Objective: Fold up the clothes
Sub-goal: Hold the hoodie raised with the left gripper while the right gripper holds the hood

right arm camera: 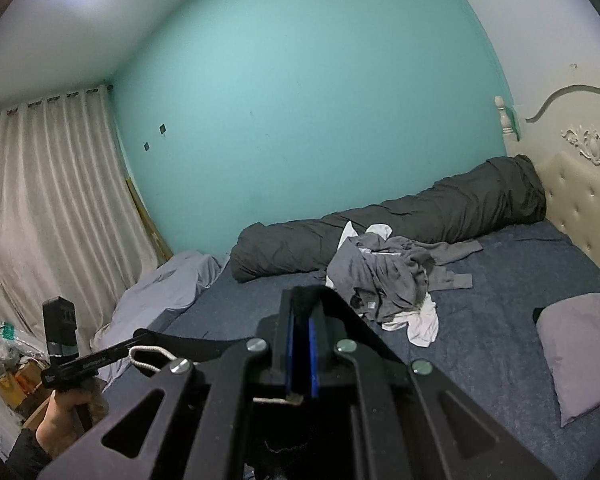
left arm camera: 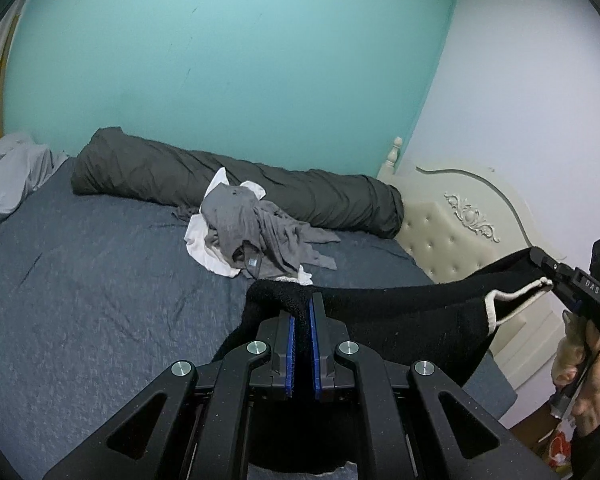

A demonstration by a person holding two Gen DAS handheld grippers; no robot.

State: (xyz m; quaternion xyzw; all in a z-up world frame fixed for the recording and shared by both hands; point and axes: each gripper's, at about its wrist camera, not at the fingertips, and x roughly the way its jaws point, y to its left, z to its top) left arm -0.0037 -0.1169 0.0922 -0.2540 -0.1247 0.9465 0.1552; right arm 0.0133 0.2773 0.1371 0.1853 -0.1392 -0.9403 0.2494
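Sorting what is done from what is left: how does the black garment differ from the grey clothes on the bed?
The black garment is held off the bed, stretched between the left gripper and right gripper; the grey clothes lie crumpled in a heap on the blue sheet. The black one has a white drawstring; the grey ones are tangled with white cloth. Neither is folded.

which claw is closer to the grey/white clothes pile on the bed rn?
Left, as far as the views tell. The left claw sits just short of the clothes pile, shut on the black garment. The right claw holds the garment's other end, off toward the headboard.
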